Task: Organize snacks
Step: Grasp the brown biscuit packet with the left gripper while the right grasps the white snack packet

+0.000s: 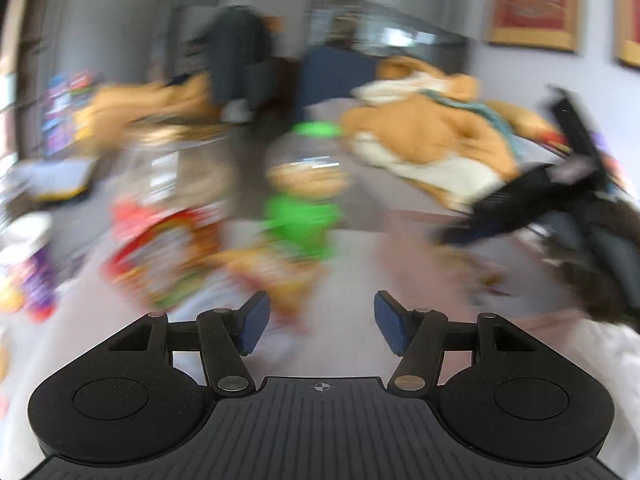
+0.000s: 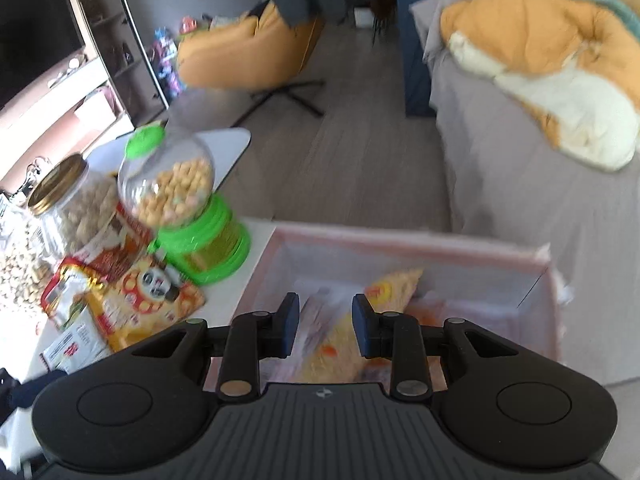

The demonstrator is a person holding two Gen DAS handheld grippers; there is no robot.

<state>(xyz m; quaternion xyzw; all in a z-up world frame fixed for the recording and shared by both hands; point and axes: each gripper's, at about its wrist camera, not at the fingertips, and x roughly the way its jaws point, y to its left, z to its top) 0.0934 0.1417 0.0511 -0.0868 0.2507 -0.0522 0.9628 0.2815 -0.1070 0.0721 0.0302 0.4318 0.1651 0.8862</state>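
The left wrist view is heavily blurred. My left gripper (image 1: 322, 322) is open and empty above the white table (image 1: 352, 264), with a red-yellow snack bag (image 1: 160, 252) and a green-based candy dispenser (image 1: 304, 200) ahead. My right gripper (image 2: 325, 320) is open and empty above a pink-rimmed basket (image 2: 400, 240) holding a yellow snack packet (image 2: 394, 286) and other wrapped snacks. Left of the basket stand the green candy dispenser (image 2: 188, 208), a gold-lidded glass jar (image 2: 76, 204) and a yellow panda snack bag (image 2: 148, 296).
A bed with grey sheet (image 2: 520, 168) and an orange-white duvet (image 2: 540, 48) lies to the right. An orange chair (image 2: 248, 48) stands on the wood floor behind. A shelf unit (image 2: 100, 40) is at the left. Dark clothing (image 1: 560, 208) lies at right in the left wrist view.
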